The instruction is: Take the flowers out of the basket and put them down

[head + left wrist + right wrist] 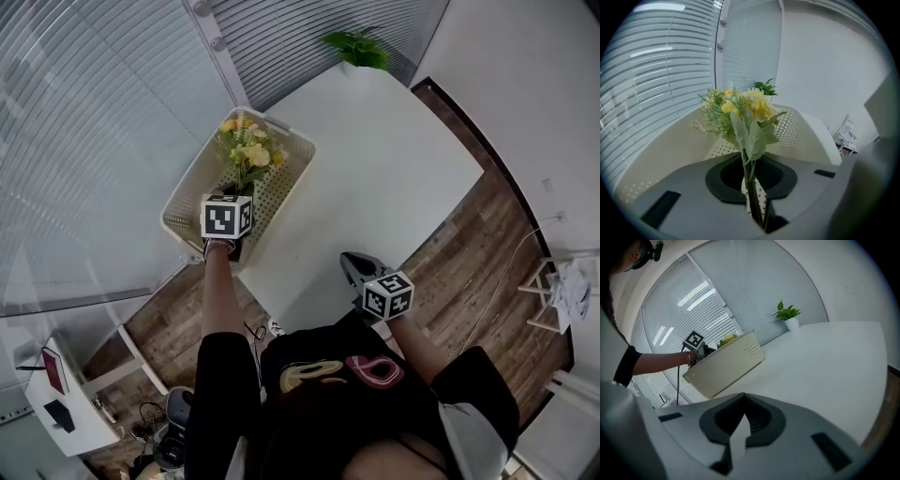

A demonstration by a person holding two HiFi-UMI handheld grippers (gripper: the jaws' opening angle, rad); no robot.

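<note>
A bunch of yellow flowers (248, 150) with green leaves stands up out of the cream perforated basket (292, 150) at the table's left edge. My left gripper (229, 192) reaches into the basket from the near side and is shut on the stems. In the left gripper view the stems (751, 187) run down between the jaws of that gripper (754, 187), with the blooms (752, 104) above and the basket wall (656, 154) behind. My right gripper (354, 265) hovers over the table's near edge, shut and holding nothing. Its own view shows the right gripper (743, 401) facing the basket (724, 364).
The white table (394, 169) stretches to the right of the basket. A small potted plant (358, 47) stands at its far corner. Window blinds (84, 122) run along the left side. Wooden floor (487, 234) lies beyond the table's right edge.
</note>
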